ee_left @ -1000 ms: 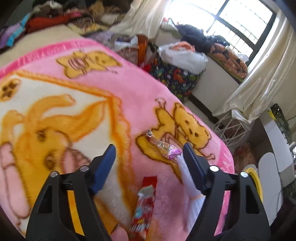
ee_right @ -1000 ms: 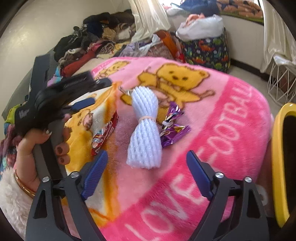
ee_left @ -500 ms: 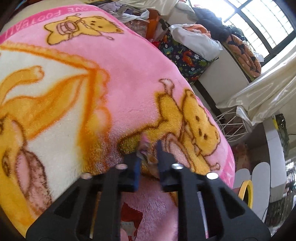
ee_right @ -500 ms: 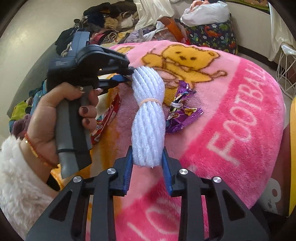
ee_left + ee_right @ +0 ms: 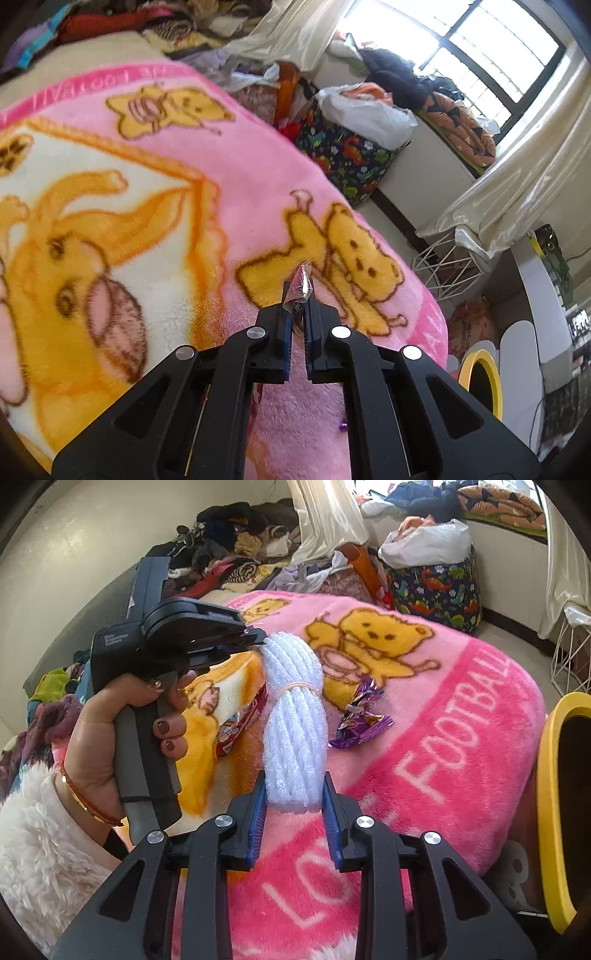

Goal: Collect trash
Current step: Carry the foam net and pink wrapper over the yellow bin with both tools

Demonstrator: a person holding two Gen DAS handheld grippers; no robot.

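My left gripper (image 5: 297,301) is shut on a small clear and pink candy wrapper (image 5: 302,282), held just above the pink bear blanket (image 5: 229,173). In the right wrist view a hand carries that left gripper (image 5: 258,640), its tips behind the top of a white foam net bundle (image 5: 295,720). My right gripper (image 5: 294,794) is shut on the lower end of the bundle, which stands up off the blanket (image 5: 461,720). A crumpled purple wrapper (image 5: 360,720) and a red snack wrapper (image 5: 240,727) lie on the blanket beside it.
A yellow-rimmed bin (image 5: 550,812) stands off the bed's right edge, also low right as the bin (image 5: 480,376). Beyond the bed are a dinosaur-print bag (image 5: 436,587), a white wire basket (image 5: 447,269), curtains and heaps of clothes (image 5: 236,528).
Both grippers went from wide open to shut. The left closed on the candy wrapper and drew back up with it. The right closed on the foam net bundle and raised it slightly.
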